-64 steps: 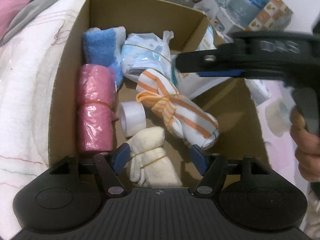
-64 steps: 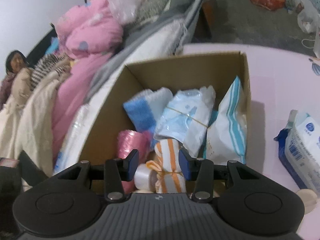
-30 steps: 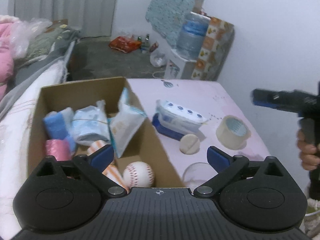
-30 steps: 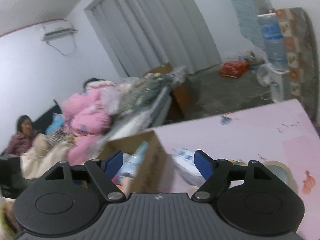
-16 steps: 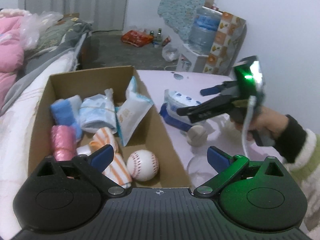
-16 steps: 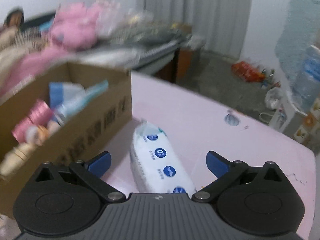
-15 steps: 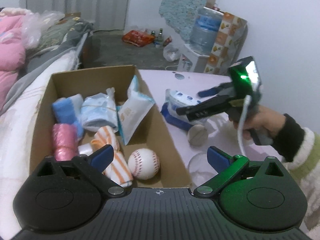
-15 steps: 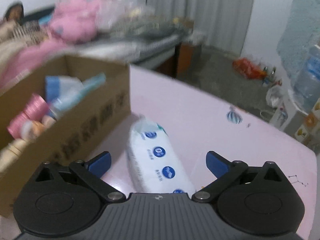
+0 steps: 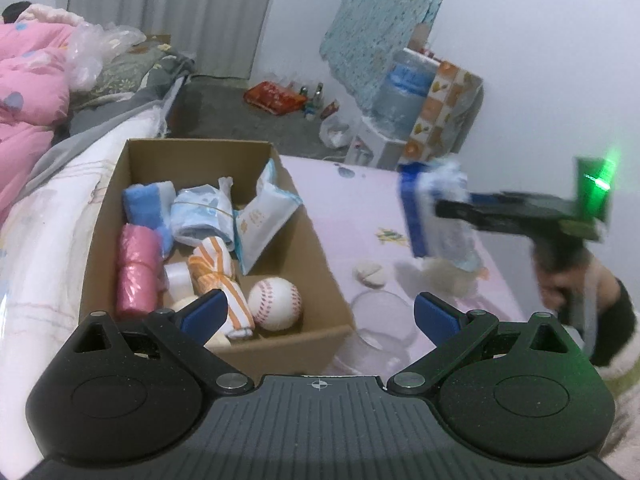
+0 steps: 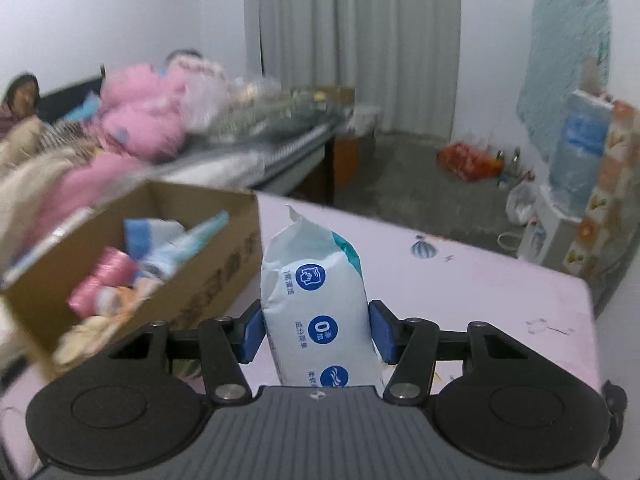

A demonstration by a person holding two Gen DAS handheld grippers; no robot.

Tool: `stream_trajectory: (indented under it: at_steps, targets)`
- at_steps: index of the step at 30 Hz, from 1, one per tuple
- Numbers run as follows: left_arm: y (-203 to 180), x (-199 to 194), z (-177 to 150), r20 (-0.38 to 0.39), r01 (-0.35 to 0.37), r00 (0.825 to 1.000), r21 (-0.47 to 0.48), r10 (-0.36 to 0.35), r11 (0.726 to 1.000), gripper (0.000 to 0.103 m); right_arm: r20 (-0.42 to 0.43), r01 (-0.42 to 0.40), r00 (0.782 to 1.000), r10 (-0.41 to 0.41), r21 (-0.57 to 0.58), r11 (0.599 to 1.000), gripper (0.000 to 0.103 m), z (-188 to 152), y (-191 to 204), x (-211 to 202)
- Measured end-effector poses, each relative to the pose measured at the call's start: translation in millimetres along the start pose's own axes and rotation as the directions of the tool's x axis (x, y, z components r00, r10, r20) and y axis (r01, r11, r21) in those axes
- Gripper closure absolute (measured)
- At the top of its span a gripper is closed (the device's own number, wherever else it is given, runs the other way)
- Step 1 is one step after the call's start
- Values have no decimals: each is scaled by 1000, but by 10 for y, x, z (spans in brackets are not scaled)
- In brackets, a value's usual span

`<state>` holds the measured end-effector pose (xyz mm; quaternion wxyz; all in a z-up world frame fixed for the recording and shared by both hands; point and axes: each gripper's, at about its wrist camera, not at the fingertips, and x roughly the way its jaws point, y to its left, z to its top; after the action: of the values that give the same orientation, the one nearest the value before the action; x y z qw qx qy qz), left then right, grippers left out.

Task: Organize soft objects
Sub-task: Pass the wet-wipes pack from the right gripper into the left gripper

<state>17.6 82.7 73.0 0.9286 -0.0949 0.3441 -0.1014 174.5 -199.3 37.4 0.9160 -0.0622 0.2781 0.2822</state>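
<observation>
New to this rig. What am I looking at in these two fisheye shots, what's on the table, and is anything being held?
There is no robot arm here: a person holds a two-finger gripper in each hand, and each gripper carries a camera looking along its fingers.

In the right wrist view, the right gripper has just been closing and its blue pads now press on both sides of a white tissue pack, so that pack is held. The left wrist view shows the same pack lifted off the pink table.

The left gripper is open and empty, in front of a cardboard box. The box holds rolled cloths, pouches and a baseball. On the table lie a round white piece and a clear glass.
</observation>
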Motion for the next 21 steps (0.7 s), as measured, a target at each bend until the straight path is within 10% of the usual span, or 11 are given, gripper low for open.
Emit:
stream_trajectory:
  at_steps: [8,16,21]
  targets:
    - [-9,-287,-342,28,89,996,-80,-87,993,3,-72,-4,997,7,43,999,50,-624,139,-879]
    - [-150,-144,-830,-32,175,983,-152,-182,973,3,-100,254,949,-300,-323,912,50,-1256,890,-482]
    - [-179,-56,-959,-37,181,981,-168,-190,969,3,-118,178,962,-245,-410,895,49,-1409,1181,-512]
